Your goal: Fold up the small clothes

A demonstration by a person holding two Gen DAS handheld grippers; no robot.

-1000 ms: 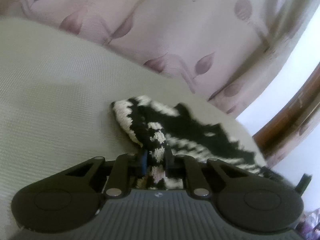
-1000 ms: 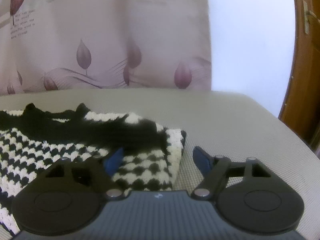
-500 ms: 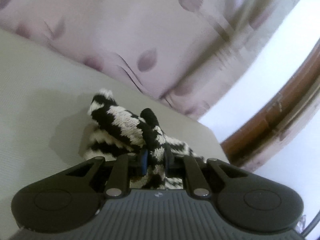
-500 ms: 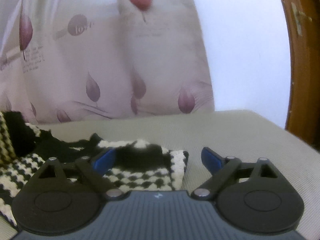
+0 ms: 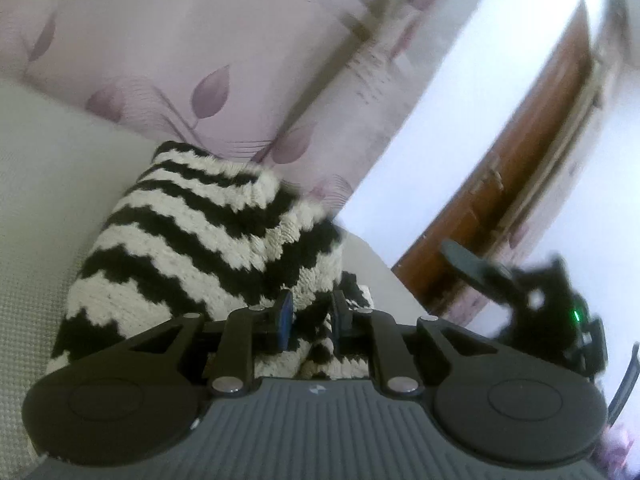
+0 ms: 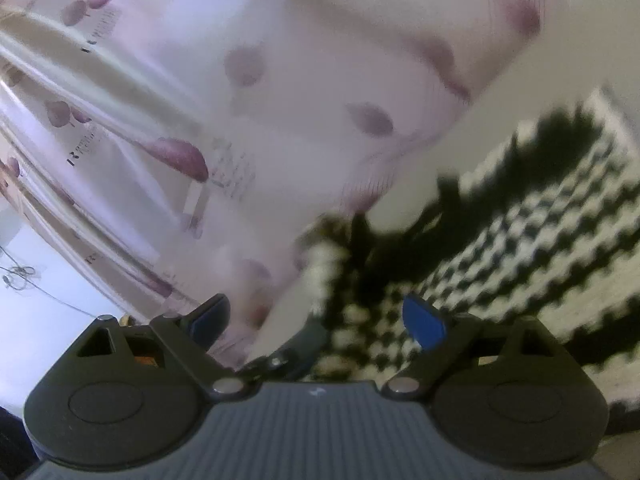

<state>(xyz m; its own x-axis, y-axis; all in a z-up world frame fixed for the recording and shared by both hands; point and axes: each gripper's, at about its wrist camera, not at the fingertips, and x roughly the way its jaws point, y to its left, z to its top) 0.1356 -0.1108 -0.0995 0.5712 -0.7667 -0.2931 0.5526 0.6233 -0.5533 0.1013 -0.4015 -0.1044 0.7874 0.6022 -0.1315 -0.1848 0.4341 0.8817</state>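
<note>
The left gripper pinches a fold of a black-and-cream zigzag knit garment, its blue-faced pads drawn close on either side of the bunched fabric; its jaws have just been opening a little, with the knit between them and the pads pressing on it. The rest of the garment rises in a draped hump directly ahead of those fingers and spills to their left, its far edge folded over on itself.

The right gripper stands wide apart, its jaws having just been opening, with nothing pressed between the blue pads. In its tilted, blurred view the same knit spreads ahead and to the right, part of it lying behind the right-hand pad, while a narrow strip of the fabric hangs just ahead of the gap between the fingers. Whether the pad touches the knit cannot be told. In the left wrist view the right gripper appears at the right edge as a dark blur with a small green light.

The garment rests on a pale grey-green woven surface. Behind it hangs a pinkish curtain printed with mauve leaves, beside a white wall and a brown wooden door frame.
</note>
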